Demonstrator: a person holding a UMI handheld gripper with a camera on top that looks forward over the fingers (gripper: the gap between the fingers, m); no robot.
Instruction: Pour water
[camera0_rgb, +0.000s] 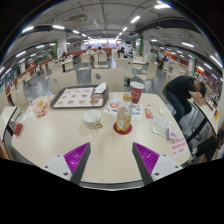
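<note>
While your hand-held gripper (112, 158) hovers wide open and empty at lower centre, the bottle (123, 117) stands beyond its fingers on the counter (60, 128)

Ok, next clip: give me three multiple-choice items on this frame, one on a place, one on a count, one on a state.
1. Where does the bottle stand?
A. On the table beyond the fingers
B. Between the fingers
C. On the tray

2. How many pink finger pads show?
A. One
B. Two
C. Four

3. How is the gripper?
A. Shut on the bottle
B. Shut on the cup
C. Open, holding nothing

Answers: 1 A, it stands upright on the table, ahead of both fingers. 2 B, one pad per finger. 3 C, bare table shows between the spread fingers.
</note>
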